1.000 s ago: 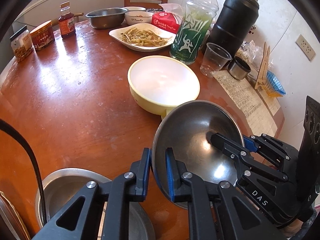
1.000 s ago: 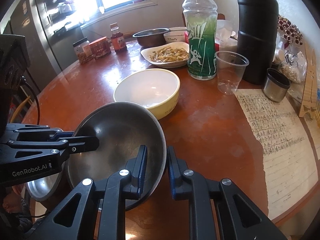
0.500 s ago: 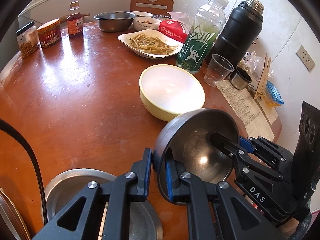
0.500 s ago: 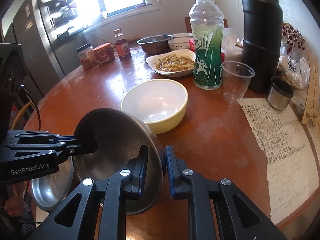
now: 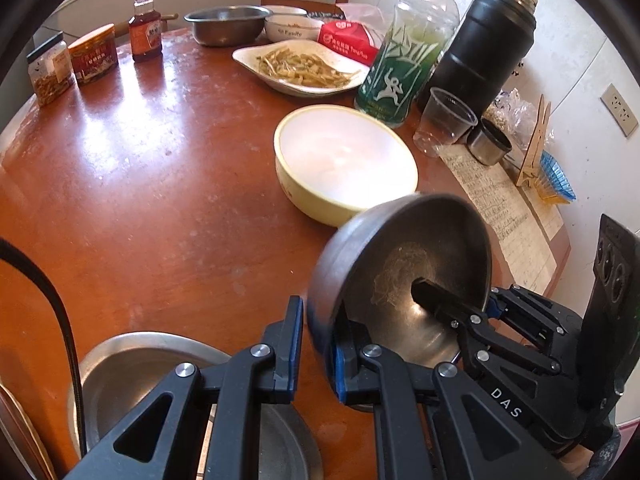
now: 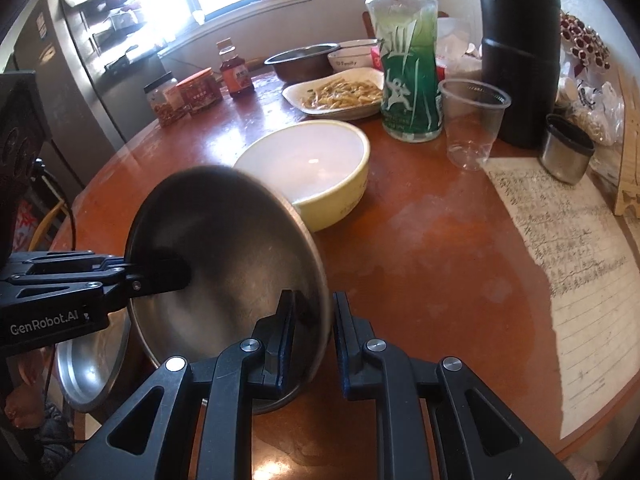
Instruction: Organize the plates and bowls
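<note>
Steel bowl: lifted and tipped on edge at 5 o'clock in my left view, its far rim overlapping the yellow bowl at 12 o'clock of it; I cannot tell if they touch.
Left gripper: my two fingers are clamped on the steel bowl's near rim, wall between the blue pads.
Right gripper: likewise pinched on the opposite rim, one finger inside the bowl, one outside.
Step in hand: I judge I am carrying the steel bowl to nest it, perhaps in the metal pan at 7 o'clock.
Doing it well: keep both pinches firm, level the bowl before lowering, move both hands together so the thin rim does not twist out, and clear the yellow bowl first.
Readable writing: "GenRobot.AI" on my left gripper's body in the right view; "DAS" on my right gripper's body in the left view; "Family" on the small white bowl at 12 o'clock.
Unreadable: the jar labels, the green bottle print and the handwritten sheet.
</note>
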The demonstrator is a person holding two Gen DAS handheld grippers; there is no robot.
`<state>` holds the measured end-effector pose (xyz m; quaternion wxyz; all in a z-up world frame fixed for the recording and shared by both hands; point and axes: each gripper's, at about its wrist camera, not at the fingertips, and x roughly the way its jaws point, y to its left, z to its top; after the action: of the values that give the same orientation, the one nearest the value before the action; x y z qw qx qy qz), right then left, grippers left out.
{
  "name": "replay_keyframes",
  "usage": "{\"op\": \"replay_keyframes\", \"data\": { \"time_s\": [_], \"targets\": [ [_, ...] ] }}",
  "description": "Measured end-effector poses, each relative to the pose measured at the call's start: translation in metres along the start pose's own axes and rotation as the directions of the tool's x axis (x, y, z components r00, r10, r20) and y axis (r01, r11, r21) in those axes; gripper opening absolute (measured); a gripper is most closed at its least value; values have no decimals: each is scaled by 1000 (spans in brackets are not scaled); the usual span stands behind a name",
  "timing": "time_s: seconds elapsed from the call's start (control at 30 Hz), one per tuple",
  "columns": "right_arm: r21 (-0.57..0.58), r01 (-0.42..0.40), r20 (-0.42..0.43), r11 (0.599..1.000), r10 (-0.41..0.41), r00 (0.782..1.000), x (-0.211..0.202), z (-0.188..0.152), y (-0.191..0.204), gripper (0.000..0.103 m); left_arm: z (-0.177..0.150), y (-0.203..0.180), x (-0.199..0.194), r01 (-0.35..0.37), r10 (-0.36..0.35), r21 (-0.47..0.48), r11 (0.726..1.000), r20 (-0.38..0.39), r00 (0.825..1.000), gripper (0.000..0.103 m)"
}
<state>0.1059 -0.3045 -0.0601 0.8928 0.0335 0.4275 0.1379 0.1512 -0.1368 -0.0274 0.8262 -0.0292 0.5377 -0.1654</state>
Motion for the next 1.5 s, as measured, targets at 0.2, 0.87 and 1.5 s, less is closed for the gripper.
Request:
{"op": "replay_keyframes", "data": {
  "time_s": [0.2, 0.87, 1.5],
  "targets": [
    [19, -9, 19, 1000, 8, 1000, -6, 4, -1, 16, -2, -4, -4, -16, 15, 9, 1000, 8, 1000, 12],
    [-64, -45, 124, 997, 53, 991, -41, 26, 42, 17, -15, 18, -68, -13, 16, -27, 1000, 135, 991, 13],
    [-177, -52, 143, 983, 78, 987, -67, 11, 107, 17, -63, 52, -120, -11, 28, -84, 996, 211, 977, 13]
  ]
}}
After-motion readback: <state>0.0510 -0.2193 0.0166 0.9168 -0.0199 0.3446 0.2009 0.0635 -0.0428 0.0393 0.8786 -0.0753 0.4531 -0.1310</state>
